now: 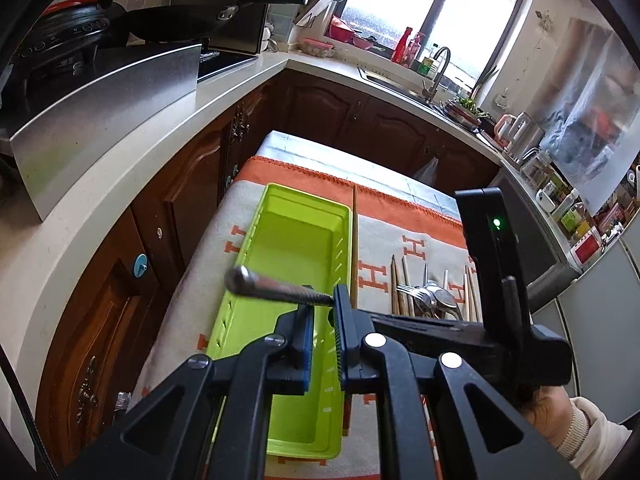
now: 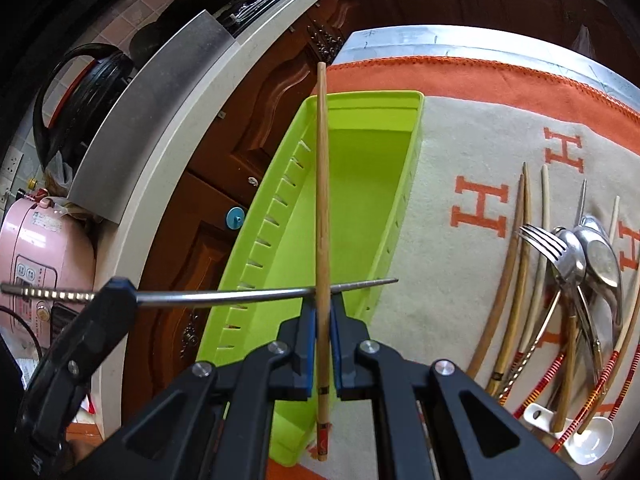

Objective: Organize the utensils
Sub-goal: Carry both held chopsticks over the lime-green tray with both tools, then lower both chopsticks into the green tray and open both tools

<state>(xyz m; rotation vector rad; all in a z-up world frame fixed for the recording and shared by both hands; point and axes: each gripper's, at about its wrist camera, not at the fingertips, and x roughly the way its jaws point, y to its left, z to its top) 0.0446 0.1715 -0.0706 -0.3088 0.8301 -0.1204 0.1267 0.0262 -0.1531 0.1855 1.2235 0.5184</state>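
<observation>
My left gripper is shut on a steel chopstick, which sticks out leftward over the lime-green tray. In the right wrist view that steel chopstick runs level across the tray, and the left gripper is clamped on it at the left. My right gripper is shut on a wooden chopstick that points away along the tray's length and crosses the steel one. From the left wrist, the wooden chopstick stands by the tray's right rim.
Loose utensils lie right of the tray on a cream blanket with orange letters: a fork, steel spoons, several chopsticks, a white ceramic spoon. A white counter and brown cabinets border the table's left side.
</observation>
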